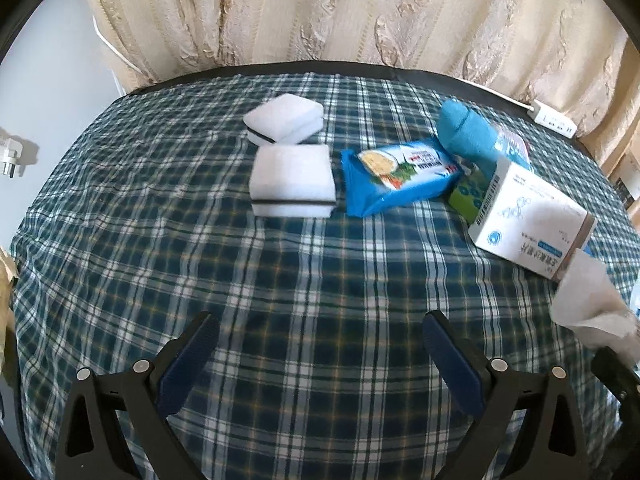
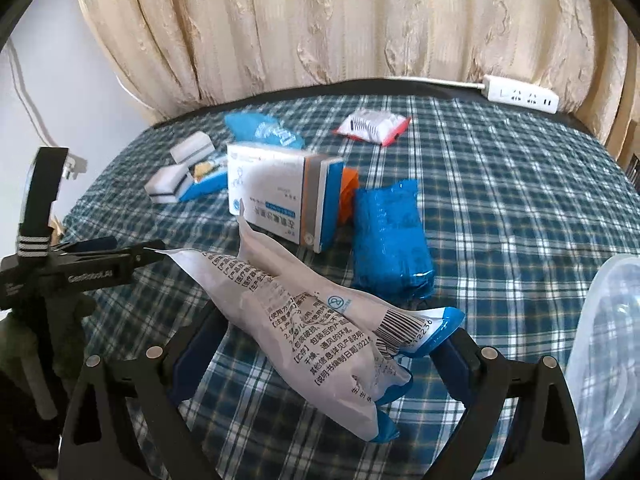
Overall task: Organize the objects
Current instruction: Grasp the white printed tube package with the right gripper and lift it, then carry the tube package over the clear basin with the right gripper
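the plaid tablecloth [image 2: 520, 184] fills both views, cream curtain [image 2: 320, 20] behind. lower right of the right wrist view, a clear plastic tub [image 2: 612, 344] edges in, likely where things go. centre frame there, a white medicine box [image 2: 272, 196] leans on a blue wrapped pack [image 2: 390, 236]; in the left wrist view two white sponges [image 1: 292, 180] and a noodle packet [image 1: 400, 176] sit mid-frame. now the white printed pouch [image 2: 320, 320], bottom centre, spans the right gripper [image 2: 320, 360], jaws wide and it looks pinched across its width, though i can't be sure. it's light, soft, crinkly and slippery, so grip the fuller middle, not the flat sealed ends. left gripper [image 1: 320, 344] hangs open over bare cloth, holding nothing.
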A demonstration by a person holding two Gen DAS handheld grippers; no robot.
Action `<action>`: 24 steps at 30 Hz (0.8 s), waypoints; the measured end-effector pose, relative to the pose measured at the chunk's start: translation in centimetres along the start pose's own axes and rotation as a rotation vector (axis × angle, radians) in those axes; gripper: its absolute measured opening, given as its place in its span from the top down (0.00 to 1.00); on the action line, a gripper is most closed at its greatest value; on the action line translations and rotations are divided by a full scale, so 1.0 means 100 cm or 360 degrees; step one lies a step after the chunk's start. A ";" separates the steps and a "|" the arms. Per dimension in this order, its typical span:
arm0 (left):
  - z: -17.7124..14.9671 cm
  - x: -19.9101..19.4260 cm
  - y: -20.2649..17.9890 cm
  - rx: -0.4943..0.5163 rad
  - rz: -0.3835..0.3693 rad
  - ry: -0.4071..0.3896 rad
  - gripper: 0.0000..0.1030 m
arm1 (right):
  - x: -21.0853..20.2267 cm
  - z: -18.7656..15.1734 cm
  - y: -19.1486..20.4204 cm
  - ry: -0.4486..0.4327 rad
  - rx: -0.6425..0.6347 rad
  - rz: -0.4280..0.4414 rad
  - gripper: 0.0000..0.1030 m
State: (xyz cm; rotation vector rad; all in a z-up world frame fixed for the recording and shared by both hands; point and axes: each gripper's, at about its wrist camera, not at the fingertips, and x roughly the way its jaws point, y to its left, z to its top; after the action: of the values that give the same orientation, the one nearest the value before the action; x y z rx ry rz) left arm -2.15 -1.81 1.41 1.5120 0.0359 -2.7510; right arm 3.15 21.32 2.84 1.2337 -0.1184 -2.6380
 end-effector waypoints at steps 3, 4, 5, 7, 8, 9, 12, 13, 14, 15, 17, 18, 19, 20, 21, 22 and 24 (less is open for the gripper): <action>0.001 -0.001 0.003 -0.0013 0.0011 -0.0002 0.00 | -0.004 0.000 0.004 -0.0018 -0.0025 0.0014 0.07; 0.002 -0.001 0.004 -0.0020 0.0012 0.0002 0.00 | -0.004 0.000 0.006 -0.0024 -0.0034 0.0021 0.07; 0.002 0.000 0.004 -0.0025 0.0009 0.0007 0.00 | -0.005 -0.001 0.007 -0.0035 -0.0034 0.0028 0.07; 0.002 0.000 0.002 -0.0020 0.0010 0.0014 0.00 | -0.005 -0.003 0.006 -0.0047 -0.0014 0.0056 0.07; 0.002 -0.001 0.000 -0.0010 0.0008 0.0013 0.00 | -0.005 -0.004 0.005 -0.0052 -0.0001 0.0065 0.07; 0.002 -0.001 -0.002 0.0000 0.0003 0.0013 0.00 | -0.006 -0.004 0.004 -0.0057 0.0013 0.0072 0.07; 0.003 -0.005 -0.011 0.0033 -0.0016 -0.0002 0.00 | -0.011 -0.005 -0.001 -0.0084 0.0056 0.0084 0.07; 0.004 -0.006 -0.014 0.0044 -0.0026 -0.0009 0.00 | -0.013 -0.005 -0.003 -0.0092 0.0071 0.0086 0.07; 0.004 -0.008 -0.018 0.0056 -0.0035 -0.0017 0.00 | -0.015 -0.006 -0.005 -0.0097 0.0083 0.0084 0.07; 0.005 -0.011 -0.022 0.0073 -0.0043 -0.0028 0.00 | -0.016 -0.006 -0.007 -0.0101 0.0094 0.0078 0.07; 0.006 -0.014 -0.030 0.0101 -0.0050 -0.0045 0.00 | -0.021 -0.007 -0.012 -0.0118 0.0118 0.0071 0.07; 0.007 -0.016 -0.035 0.0117 -0.0056 -0.0052 0.00 | -0.024 -0.007 -0.014 -0.0128 0.0127 0.0068 0.07; 0.007 -0.017 -0.040 0.0131 -0.0061 -0.0055 0.00 | -0.027 -0.007 -0.016 -0.0141 0.0136 0.0062 0.07; 0.008 -0.018 -0.043 0.0142 -0.0065 -0.0057 0.00 | -0.032 -0.008 -0.020 -0.0158 0.0148 0.0055 0.07; 0.009 -0.018 -0.049 0.0160 -0.0072 -0.0059 0.00 | -0.035 -0.009 -0.023 -0.0173 0.0162 0.0049 0.07; 0.009 -0.019 -0.054 0.0176 -0.0080 -0.0061 0.00 | -0.039 -0.010 -0.027 -0.0189 0.0179 0.0042 0.07; 0.010 -0.020 -0.063 0.0206 -0.0104 -0.0069 0.00 | -0.047 -0.011 -0.036 -0.0219 0.0214 0.0022 0.07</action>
State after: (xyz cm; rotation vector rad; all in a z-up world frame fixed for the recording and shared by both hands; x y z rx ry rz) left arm -2.02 4.44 3.72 1.5049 -0.0968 -2.8889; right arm 6.31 25.93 5.09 1.0844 -0.3310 -2.7404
